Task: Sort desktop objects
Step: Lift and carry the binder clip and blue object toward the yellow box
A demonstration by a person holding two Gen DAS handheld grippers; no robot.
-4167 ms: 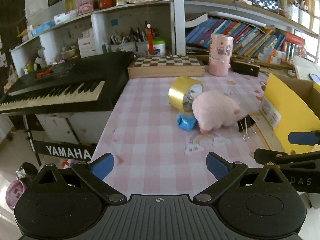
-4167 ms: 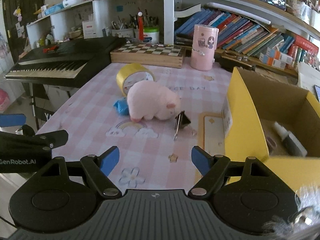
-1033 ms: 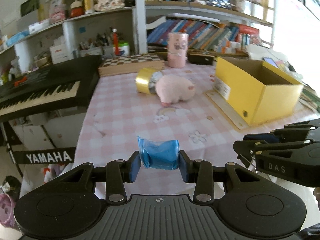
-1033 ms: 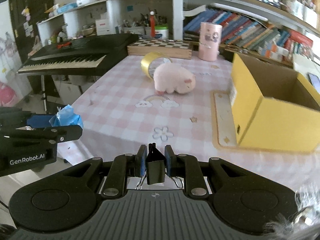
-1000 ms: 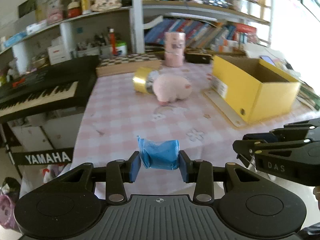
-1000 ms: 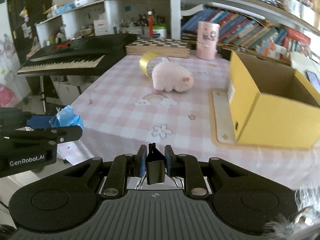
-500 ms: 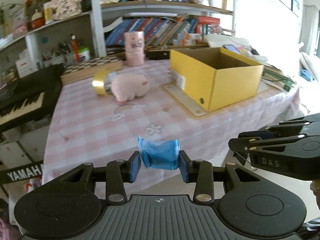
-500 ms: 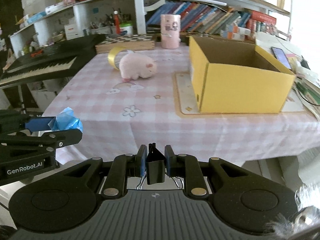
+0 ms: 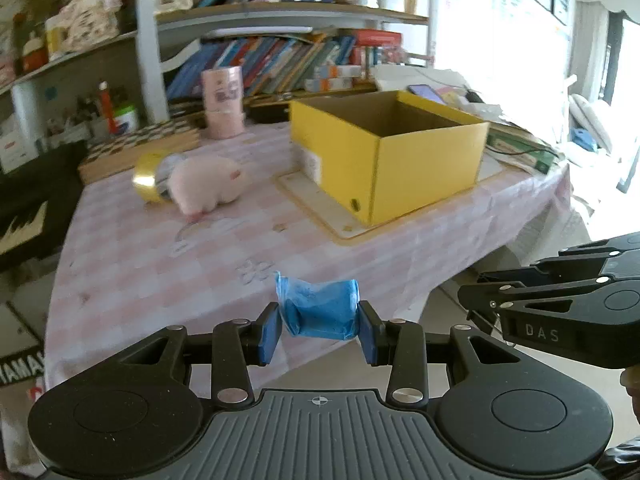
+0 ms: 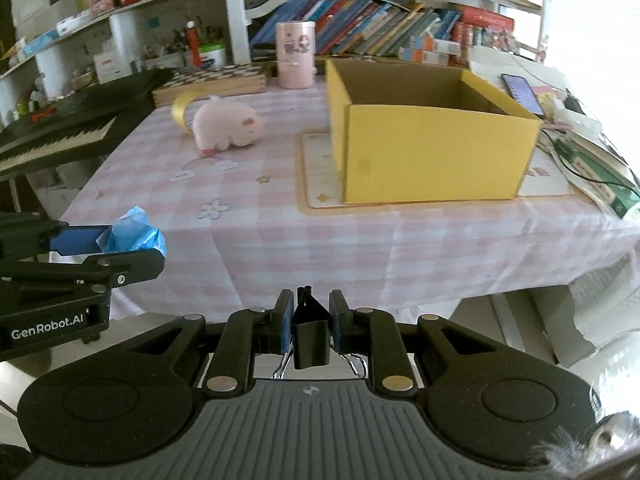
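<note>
Left wrist view shows my left claw (image 9: 319, 330) clamped on a crumpled blue plastic roll (image 9: 318, 310), carried in the air off the near edge of the worktop (image 9: 160, 248), well short of the yellow box (image 9: 424, 164). Right wrist view shows my right claw (image 10: 311, 330) closed tight on a black binder clip (image 10: 311, 336), likewise held in the air short of the box and roughly in line with its near wall. The box stands open-topped on a pale mat (image 10: 320, 196); what lies inside I cannot see from either view. A pink plush toy (image 10: 226, 126) and a gold tape roll (image 9: 148, 178) remain on the worktop, left of the box, the roll touching the plush's far side. I judge the step in hand to be the carry of both items to the box. Next move, in my assessment, calls for bringing each claw over the rim, then opening the jaws so the items drop inside, without knocking the near wall.
</note>
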